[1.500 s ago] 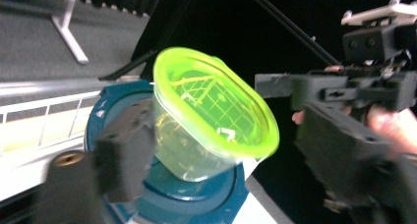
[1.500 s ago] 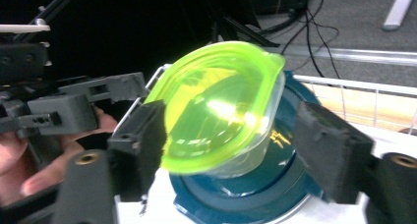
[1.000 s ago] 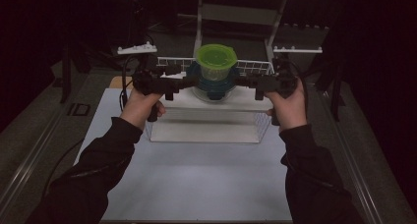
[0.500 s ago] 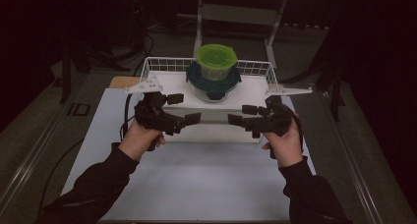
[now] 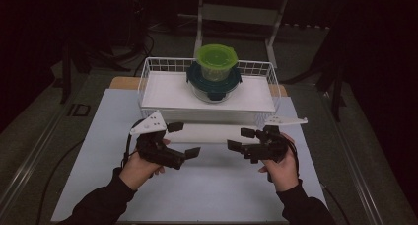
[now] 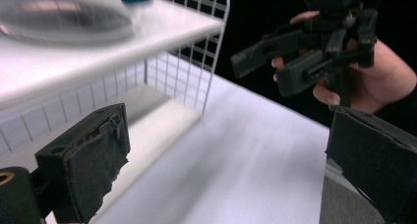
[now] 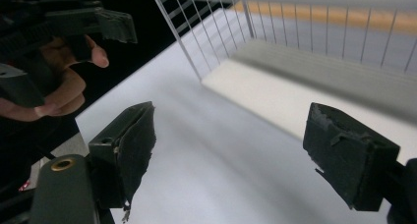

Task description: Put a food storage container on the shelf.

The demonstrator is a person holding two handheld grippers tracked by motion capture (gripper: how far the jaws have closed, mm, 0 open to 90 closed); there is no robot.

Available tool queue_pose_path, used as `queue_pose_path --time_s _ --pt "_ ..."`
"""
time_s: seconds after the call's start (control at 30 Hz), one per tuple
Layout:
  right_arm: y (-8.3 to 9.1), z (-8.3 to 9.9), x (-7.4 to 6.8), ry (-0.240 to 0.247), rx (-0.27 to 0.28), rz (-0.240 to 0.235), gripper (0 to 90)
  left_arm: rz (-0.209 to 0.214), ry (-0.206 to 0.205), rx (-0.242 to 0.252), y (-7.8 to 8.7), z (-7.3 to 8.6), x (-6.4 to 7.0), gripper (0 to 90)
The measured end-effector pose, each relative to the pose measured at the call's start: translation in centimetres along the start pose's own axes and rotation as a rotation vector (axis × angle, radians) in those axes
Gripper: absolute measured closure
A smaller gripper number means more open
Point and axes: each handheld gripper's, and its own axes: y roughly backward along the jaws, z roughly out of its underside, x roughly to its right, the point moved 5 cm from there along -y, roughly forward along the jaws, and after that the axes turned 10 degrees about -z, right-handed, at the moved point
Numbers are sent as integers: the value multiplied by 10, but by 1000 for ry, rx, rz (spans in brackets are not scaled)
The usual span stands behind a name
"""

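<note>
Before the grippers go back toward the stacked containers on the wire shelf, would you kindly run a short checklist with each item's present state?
1. Left gripper open and holding nothing: ok.
2. Right gripper open and holding nothing: ok.
3. Green-lidded container sits upright on the teal-lidded container: ok.
4. Stack rests on the wire shelf, inside its rim: ok.
5. White mat between the grippers and the shelf free of obstacles: ok.
6. Lids fully sealed: cannot tell.

Dim room, dark surround; white table [image 5: 207, 185] brightly lit from above; gripper views motion-blurred.
</note>
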Motion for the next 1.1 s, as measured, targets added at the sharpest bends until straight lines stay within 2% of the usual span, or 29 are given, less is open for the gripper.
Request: queue_pose_path --time_s 0.03,0.17,0.37,0.47,0.6,0.77,0.9,1.0,1.1 --pt "-2 13 2 -14 -15 1 192 4 -4 -9 -1 5 3 20" --pt "-5 32 5 -31 -22 0 192 17 -30 -39 -5 25 11 20" --pt "-5 55 7 -10 -31 18 189 36 -11 -44 -9 45 16 20" --pt "-5 69 9 -23 -38 19 188 34 -24 -51 -12 54 18 20" --pt "-5 83 14 -31 -52 29 189 42 -18 -55 -15 66 19 20" --pt "-3 96 19 -17 -59 70 189 39 -31 -74 -18 79 19 20" --pt "-2 100 22 -2 -57 89 189 37 -50 -68 -18 83 20 20" --pt "-2 100 23 -3 -46 83 188 37 -50 -66 -19 85 19 20" --pt "-4 103 25 -5 -57 86 188 35 -46 -67 -19 87 18 20"
